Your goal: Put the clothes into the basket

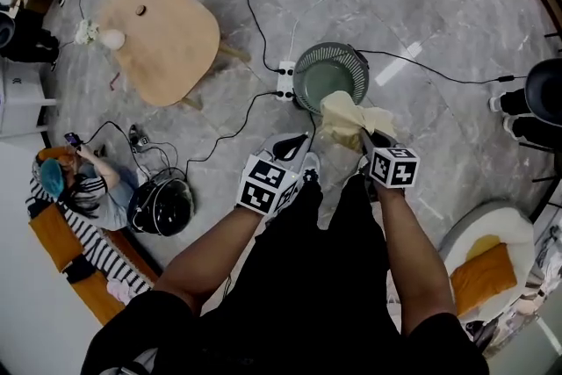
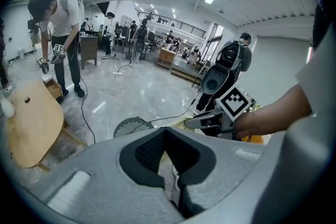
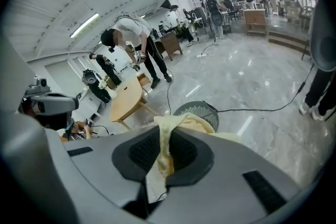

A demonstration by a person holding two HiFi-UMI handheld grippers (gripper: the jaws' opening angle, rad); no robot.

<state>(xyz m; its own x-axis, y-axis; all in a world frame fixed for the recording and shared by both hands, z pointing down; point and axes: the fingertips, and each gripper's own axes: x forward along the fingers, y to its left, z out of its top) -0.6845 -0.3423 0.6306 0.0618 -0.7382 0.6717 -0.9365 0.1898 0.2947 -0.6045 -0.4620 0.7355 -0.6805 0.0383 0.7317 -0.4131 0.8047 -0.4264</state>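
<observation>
A pale yellow cloth (image 1: 347, 114) hangs in front of the person's legs, above the near rim of a round dark basket (image 1: 329, 70) on the floor. My right gripper (image 1: 364, 136) is shut on the cloth's upper part; in the right gripper view the fabric (image 3: 176, 123) is pinched between the dark pads, with the basket (image 3: 202, 110) just beyond. My left gripper (image 1: 299, 149) is close beside it on the left, shut with a pale strip of the cloth (image 2: 165, 157) in its jaws. In the left gripper view the basket (image 2: 131, 126) lies ahead.
A power strip (image 1: 284, 79) with cables lies against the basket's left side. A wooden table (image 1: 162, 31) stands at the far left. A black helmet-like object (image 1: 161, 206) and a seated person (image 1: 79, 189) are at the left. An orange cushion (image 1: 483, 277) lies at the right.
</observation>
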